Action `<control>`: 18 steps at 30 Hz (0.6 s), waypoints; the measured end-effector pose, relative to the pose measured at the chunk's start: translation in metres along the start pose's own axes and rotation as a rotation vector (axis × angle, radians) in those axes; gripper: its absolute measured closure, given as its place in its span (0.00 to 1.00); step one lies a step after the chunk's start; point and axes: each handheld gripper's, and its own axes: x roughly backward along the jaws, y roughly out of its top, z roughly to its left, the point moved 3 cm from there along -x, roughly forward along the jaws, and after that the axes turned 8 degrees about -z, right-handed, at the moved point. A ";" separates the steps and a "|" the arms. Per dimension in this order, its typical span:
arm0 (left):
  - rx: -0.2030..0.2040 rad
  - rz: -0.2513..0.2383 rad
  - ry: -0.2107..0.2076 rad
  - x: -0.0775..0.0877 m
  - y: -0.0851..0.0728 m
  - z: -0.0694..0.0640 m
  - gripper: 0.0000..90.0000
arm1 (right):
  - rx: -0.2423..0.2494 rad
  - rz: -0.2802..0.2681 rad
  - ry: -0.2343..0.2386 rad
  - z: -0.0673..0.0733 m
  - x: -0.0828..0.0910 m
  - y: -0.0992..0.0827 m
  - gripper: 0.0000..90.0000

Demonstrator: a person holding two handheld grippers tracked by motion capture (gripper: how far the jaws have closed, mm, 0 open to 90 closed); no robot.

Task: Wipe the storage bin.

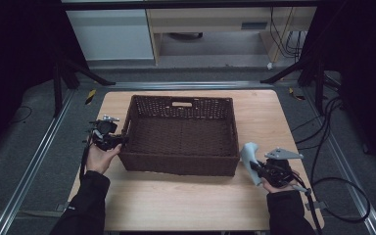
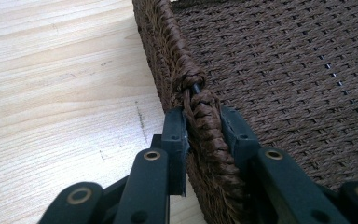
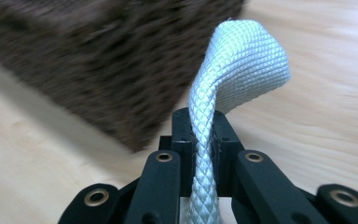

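Wood-grain table (image 1: 186,200) nearest the person, bare along the front edge. Right gripper (image 1: 262,171) sits at the front right, just beside the basket's near right corner, jaws clamped narrow on a pale grey woven strap (image 3: 228,74); the strap's free end stands up and folds over above the jaws. Left gripper (image 2: 203,135) pinches the braided left rim of the brown wicker basket (image 1: 181,132), one jaw outside the wall, one inside. Basket interior holds nothing.

Judgement: strap likely goes into the basket. Keep the left grip steady so the basket cannot slide; lift the strap clear of the near wall before releasing.

No brands, labels or legible writing anywhere.
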 end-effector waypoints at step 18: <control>-0.004 0.001 0.002 0.000 0.000 0.000 0.81 | -0.068 0.068 -0.163 -0.057 -0.018 -0.015 0.93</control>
